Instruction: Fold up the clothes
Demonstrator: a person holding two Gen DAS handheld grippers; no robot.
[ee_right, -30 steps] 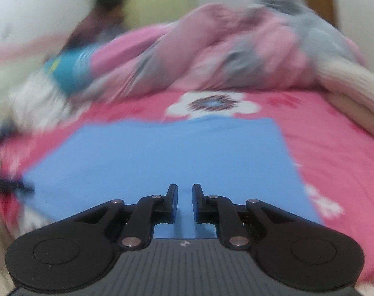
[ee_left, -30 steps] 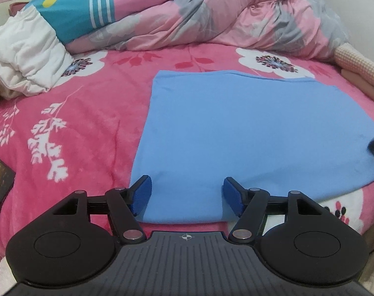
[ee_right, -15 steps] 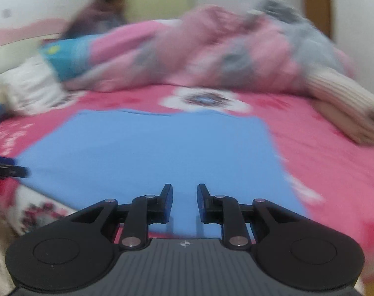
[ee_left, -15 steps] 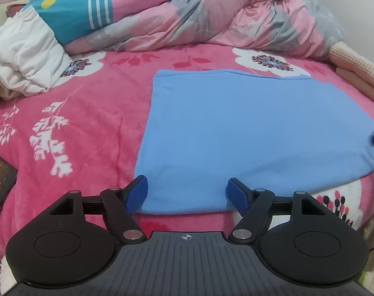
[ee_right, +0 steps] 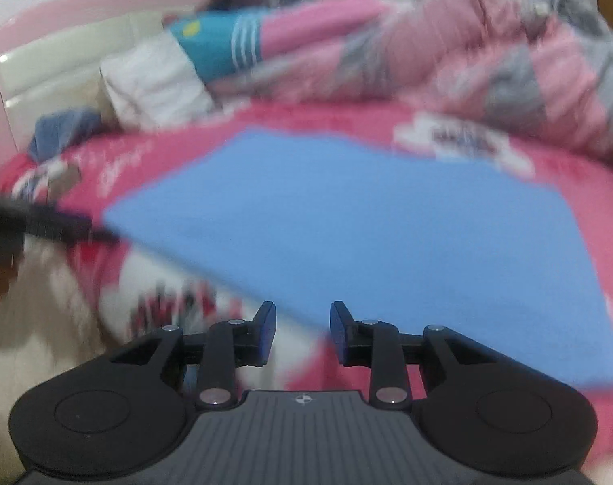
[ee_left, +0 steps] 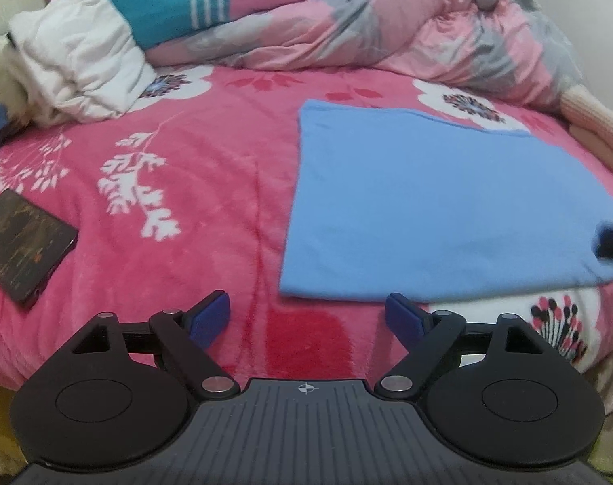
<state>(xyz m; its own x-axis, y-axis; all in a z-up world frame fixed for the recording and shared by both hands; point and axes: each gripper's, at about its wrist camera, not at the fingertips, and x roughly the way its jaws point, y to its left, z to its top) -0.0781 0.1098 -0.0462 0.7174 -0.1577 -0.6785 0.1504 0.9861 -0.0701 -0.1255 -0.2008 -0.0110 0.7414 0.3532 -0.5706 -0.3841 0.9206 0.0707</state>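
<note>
Both grippers have backed off the blue cloth point(ee_left: 439, 202) since the earlier frames. The left gripper point(ee_left: 308, 315), which a second ago straddled the cloth's near hem, now sits over bare pink blanket point(ee_left: 185, 218), with the near-left corner of the cloth ahead and to its right. Its jaws are opening wide, with nothing between them.

The right gripper point(ee_right: 302, 333) was almost closed over the cloth; its jaws are now opening, and the near hem shows just beyond the fingertips, not pressed by the pads. This view is blurred, so contact cannot be ruled out with certainty.

The cloth lies flat on the blanket as a folded rectangle, long axis running across the bed from left to right. It is well clear of the quilt point(ee_left: 387, 32) heaped at the back and of the dark book point(ee_left: 21, 246) at the left.

Judgement: the next grasp depends on the near hem. The left gripper is nearer the near-left corner, the right gripper nearer the middle and right of the hem.
</note>
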